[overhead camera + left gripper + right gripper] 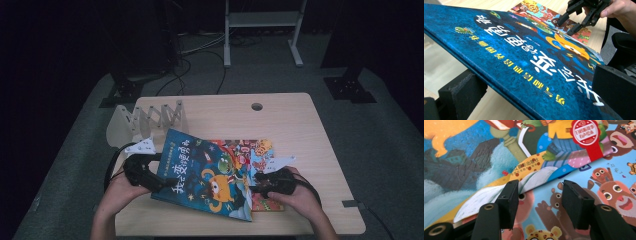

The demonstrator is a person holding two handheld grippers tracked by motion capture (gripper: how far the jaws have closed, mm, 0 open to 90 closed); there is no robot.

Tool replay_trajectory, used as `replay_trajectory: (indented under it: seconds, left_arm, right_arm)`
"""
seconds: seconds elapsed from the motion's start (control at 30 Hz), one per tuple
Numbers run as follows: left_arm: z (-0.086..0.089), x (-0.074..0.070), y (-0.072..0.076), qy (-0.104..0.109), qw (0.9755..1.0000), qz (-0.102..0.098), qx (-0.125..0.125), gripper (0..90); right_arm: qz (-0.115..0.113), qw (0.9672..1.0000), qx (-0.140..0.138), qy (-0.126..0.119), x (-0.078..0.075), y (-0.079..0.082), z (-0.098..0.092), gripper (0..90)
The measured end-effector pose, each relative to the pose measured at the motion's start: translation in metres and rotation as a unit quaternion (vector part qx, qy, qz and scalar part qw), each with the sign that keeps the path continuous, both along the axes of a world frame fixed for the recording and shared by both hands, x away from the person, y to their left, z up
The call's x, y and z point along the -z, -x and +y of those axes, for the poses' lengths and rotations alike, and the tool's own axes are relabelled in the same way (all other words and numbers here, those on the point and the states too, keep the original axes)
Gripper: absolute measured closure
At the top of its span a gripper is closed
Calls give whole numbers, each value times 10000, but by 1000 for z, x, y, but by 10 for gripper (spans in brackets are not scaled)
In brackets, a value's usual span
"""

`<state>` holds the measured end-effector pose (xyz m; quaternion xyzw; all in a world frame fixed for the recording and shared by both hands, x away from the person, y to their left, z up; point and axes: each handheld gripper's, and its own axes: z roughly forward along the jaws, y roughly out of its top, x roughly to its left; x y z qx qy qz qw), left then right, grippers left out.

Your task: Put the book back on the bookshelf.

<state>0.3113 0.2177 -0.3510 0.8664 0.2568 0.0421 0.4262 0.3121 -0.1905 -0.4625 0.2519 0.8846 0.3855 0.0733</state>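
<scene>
The left gripper (pixel 159 184) pinches the blue book (pixel 207 175) by its edge, lifted clear of the table (pixel 300 120). The right gripper (pixel 257 184), jaws apparently parted, rests on the book beneath (pixel 260 150). The rack (pixel 150 117) beyond awaits both.

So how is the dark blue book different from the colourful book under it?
The dark blue book is tilted, its left edge held by the left gripper; the colourful book lies flat on the table. The dark blue book is on top, partly covering the colourful book. Both have cartoon picture covers.
</scene>
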Motion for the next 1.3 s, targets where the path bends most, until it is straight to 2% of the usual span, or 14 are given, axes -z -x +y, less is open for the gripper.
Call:
replay_trajectory:
  seconds: [0.13, 0.23, 0.33, 0.37, 0.7, 0.87, 1.03, 1.3]
  left_arm:
    - [-6, -11, -9, -105, 9999, 22, 124, 1]
    - [-10, -19, -16, -92, 9997, 75, 200, 27]
    - [-13, -25, -26, -130, 9994, 96, 316, 50]
    - [-16, -28, -33, -168, 9990, 161, 372, 57]
    - [-25, -40, -59, -142, 9986, 209, 459, 126]
    - [-32, -45, -70, -173, 9982, 234, 529, 138]
    - [-34, -54, -77, -123, 9978, 242, 606, 215]
    - [-39, -66, -86, -287, 9974, 290, 601, 299]
  right_arm:
    - [5, 10000, -62, 11, 0, 3, 1, 481]
    - [38, 9999, -112, 26, -1, 6, 2, 491]
    - [43, 9999, -154, 45, -1, 8, 2, 499]
    - [37, 9998, -168, 41, -1, 9, 3, 502]
    - [137, 9996, -228, -102, -1, 15, 11, 501]
    - [40, 9999, -137, -13, -1, 19, 18, 499]
    - [3, 10000, 4, 9, -1, 23, 23, 500]
    - [-81, 9998, 203, -6, -1, 26, 35, 503]
